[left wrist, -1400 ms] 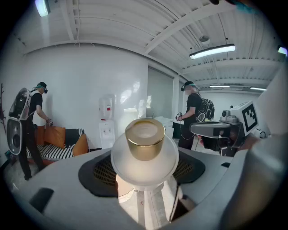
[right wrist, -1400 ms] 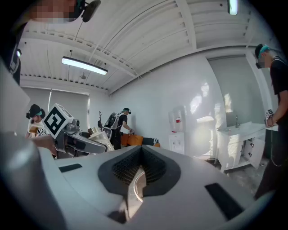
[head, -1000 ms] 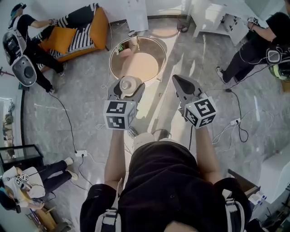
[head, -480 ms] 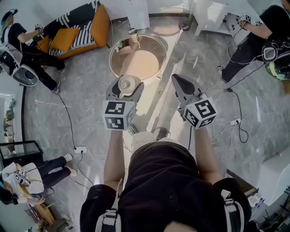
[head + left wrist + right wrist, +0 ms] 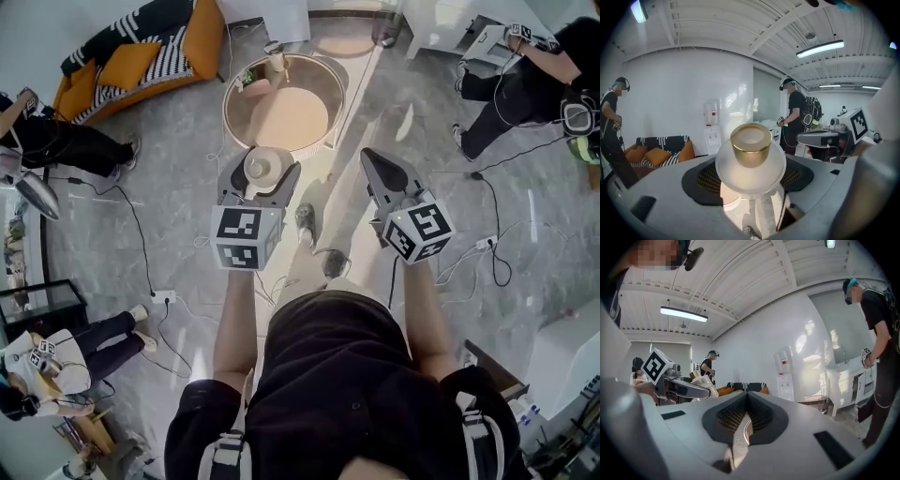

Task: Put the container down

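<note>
Over the grey floor (image 5: 178, 141), left gripper (image 5: 262, 169) clamps the container (image 5: 751, 159), gold-capped in its own view; right gripper (image 5: 742, 427) closed.

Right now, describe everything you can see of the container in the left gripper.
The container is a round jar of frosted whitish material, glass or plastic by its look, with a shiny gold cap. It stands upright, clamped between the jaws of the left gripper, above the floor, short of the round table.
</note>
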`<state>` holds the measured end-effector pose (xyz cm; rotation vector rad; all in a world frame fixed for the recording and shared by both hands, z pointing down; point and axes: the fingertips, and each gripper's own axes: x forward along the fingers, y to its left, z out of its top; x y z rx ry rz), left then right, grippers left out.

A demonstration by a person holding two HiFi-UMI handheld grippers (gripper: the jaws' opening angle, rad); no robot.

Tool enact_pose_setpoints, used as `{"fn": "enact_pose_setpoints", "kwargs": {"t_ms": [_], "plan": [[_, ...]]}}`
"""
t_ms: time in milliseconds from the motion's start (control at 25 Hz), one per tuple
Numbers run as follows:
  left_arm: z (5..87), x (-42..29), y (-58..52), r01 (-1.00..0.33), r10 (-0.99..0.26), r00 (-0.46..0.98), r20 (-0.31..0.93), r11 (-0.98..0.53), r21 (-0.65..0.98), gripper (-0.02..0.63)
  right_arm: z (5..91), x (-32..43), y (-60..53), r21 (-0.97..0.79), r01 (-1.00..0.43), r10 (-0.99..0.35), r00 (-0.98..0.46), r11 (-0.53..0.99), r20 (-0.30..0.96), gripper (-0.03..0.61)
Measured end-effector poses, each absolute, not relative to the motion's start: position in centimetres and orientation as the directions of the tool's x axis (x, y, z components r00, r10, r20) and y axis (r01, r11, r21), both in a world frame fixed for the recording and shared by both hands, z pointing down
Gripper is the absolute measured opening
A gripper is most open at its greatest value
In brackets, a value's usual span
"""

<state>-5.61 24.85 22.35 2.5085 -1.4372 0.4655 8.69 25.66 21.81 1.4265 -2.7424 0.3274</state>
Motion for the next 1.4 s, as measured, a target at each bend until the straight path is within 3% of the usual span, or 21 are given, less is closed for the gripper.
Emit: {"fn": "enact_pose_setpoints", "kwargs": {"t_ms": [1400], "plan": [[27.6, -8.9, 1.0, -0.784, -0.719, 0.575, 0.391, -0.620, 0.013, 0.336, 23.4, 2.9, 2.9, -0.142, -0.840, -0.810, -0.542, 0.523, 0.223, 0.002]]}}
